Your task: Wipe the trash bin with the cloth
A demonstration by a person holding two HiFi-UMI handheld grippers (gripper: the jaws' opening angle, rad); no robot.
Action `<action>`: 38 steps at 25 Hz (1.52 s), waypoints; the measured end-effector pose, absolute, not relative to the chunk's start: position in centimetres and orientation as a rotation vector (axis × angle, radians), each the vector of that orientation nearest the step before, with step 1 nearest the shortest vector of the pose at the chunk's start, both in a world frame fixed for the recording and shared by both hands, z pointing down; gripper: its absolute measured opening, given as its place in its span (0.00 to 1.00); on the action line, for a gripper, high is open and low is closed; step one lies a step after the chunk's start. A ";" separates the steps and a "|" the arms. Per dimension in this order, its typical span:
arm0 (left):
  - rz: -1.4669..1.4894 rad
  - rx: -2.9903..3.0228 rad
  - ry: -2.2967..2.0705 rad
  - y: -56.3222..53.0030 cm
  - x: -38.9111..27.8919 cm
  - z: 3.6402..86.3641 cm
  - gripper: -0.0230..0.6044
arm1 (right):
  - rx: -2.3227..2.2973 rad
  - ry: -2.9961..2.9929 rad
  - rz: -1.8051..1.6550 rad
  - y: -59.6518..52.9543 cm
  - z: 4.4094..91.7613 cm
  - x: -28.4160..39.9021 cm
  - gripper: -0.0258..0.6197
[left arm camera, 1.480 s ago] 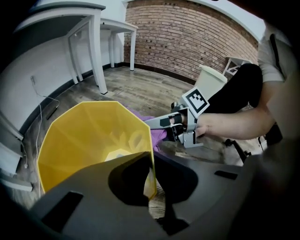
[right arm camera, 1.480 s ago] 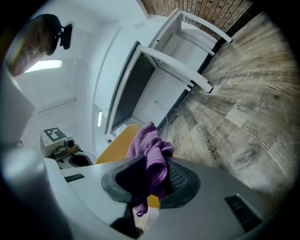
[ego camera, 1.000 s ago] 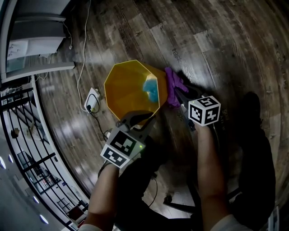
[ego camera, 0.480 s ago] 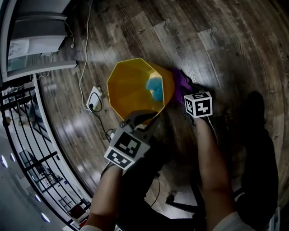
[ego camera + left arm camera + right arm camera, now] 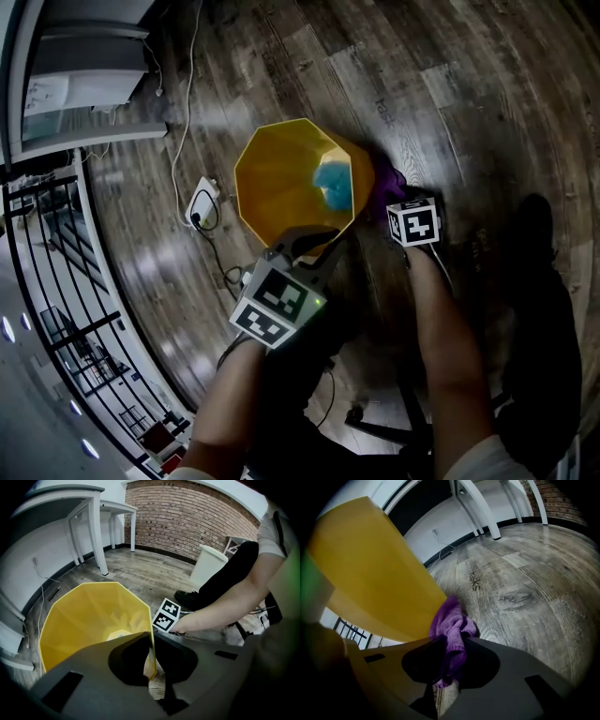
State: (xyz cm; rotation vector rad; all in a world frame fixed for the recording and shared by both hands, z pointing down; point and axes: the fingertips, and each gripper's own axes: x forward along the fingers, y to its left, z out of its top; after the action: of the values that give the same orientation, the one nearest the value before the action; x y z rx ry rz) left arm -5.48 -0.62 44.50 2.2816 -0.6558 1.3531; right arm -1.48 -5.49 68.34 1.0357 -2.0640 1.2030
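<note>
Two grippers work close in front of the person, one in each hand. Nearest, the left gripper [image 5: 151, 644] is pinched tight on the near rim of the yellow trash bin [image 5: 281, 173], with the thin wall caught between its jaws. Just beside it, lower down on the bin's right side, the right gripper [image 5: 452, 644] is clamped on the purple cloth [image 5: 451, 623]. A bunched wad of the cloth sticks out past the jaws and sits against the outside wall of the bin, close to the floor [image 5: 469, 94].

The bin stands upright on dark wood planks, its many-sided mouth open to the top. Something light blue [image 5: 332, 186] lies inside against the right wall; I can't make out what it is.

On the far side of the bin from the cloth, a white power strip [image 5: 202, 202] lies on the planks, with a pale cable [image 5: 183, 94] running away from it. A black railing [image 5: 56, 272] runs farther out on that side. Well beyond the bin stand white desks [image 5: 96, 531], a pale bin [image 5: 208, 564] and a brick wall [image 5: 187, 517].
</note>
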 end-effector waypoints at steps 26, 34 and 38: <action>1.630 2.282 -0.549 1.9 -9.3 45.7 0.29 | 1.352 -2.443 1.410 -0.9 42.0 1.3 0.18; 1.595 2.263 -0.538 1.7 -8.6 46.2 0.19 | 1.368 -2.460 1.411 -0.6 40.6 -0.1 0.18; 1.562 2.257 -0.518 1.8 -7.7 46.1 0.09 | 1.400 -2.444 1.417 -0.5 40.7 0.1 0.18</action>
State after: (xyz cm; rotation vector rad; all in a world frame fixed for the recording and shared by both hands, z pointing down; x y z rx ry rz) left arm -7.71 1.85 46.13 2.2566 -0.5180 1.5625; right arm 0.08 -0.55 40.74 1.4004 -2.4444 1.4172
